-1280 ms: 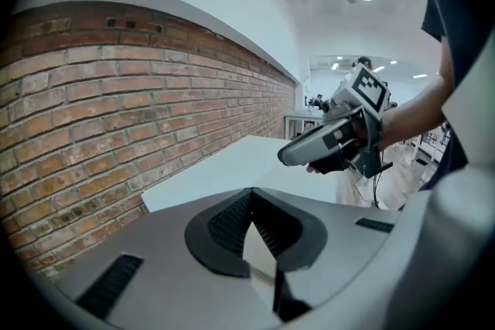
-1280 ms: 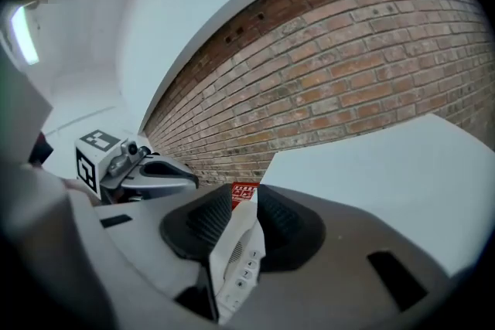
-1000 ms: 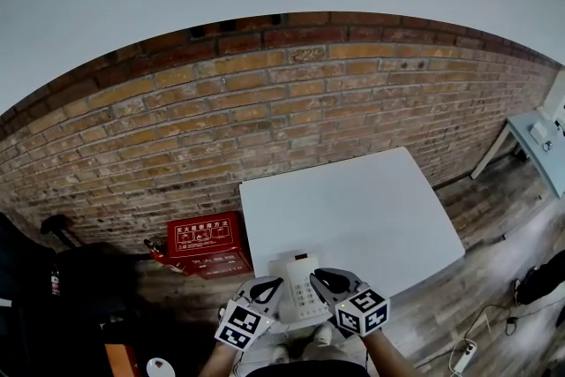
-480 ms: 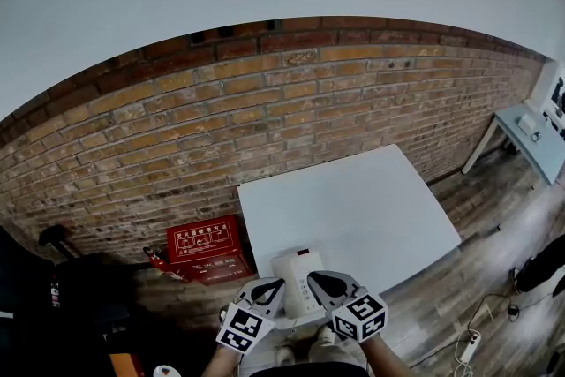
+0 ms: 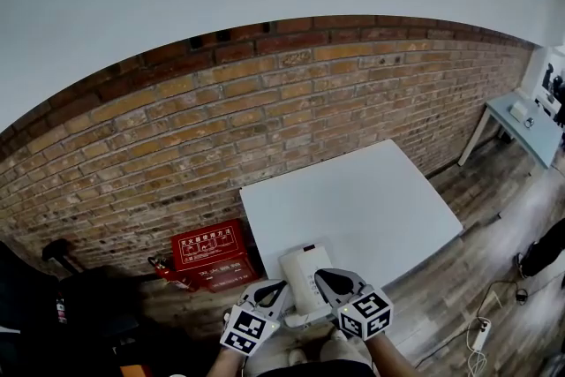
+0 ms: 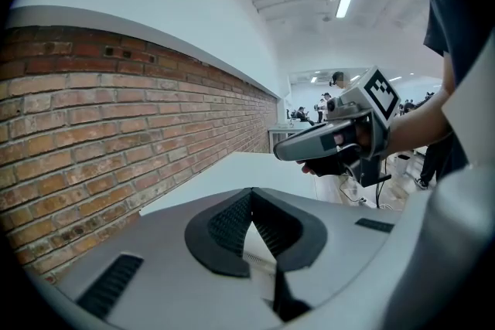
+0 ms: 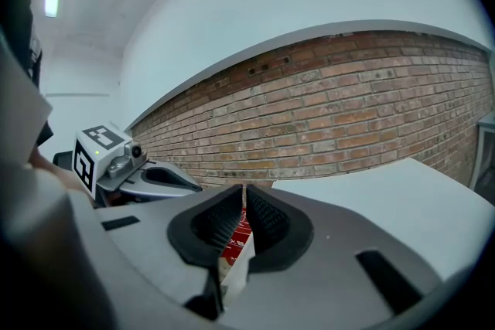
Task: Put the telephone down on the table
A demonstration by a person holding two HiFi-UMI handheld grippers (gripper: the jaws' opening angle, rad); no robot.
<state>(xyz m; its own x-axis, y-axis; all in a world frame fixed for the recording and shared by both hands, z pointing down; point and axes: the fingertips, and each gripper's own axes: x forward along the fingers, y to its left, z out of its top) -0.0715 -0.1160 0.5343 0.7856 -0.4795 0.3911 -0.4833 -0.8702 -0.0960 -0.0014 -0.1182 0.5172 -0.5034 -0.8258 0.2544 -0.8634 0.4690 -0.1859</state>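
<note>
- Grip was the first thing to check. The left gripper (image 5: pixel 279 287) was closed completely on one thin edge of the white plastic desk telephone (image 5: pixel 307 271). The jaws of the right gripper (image 5: pixel 323 278) had just been closing, and they pinched the opposite edge with white plastic between the pads.
- The telephone hung between the two grippers, over the near edge of the white rectangular table (image 5: pixel 371 199), close to its near left corner. No view showed whether its underside touched the top.
- In my judgement, the hands needed to carry it a little more toward the middle of the table before setting it down. At the very edge it could tip off to the floor.
- Both grippers should have come down at the same speed, so that the body stayed level. Each held only a thin edge, and a twist between the hands would probably make one side slip.
- The jaws should have opened only when the base lay flat, and then each gripper should have drawn back sideways without dragging the telephone.
- The red box (image 5: pixel 210 252) on the floor beside the table was not in the way.
</note>
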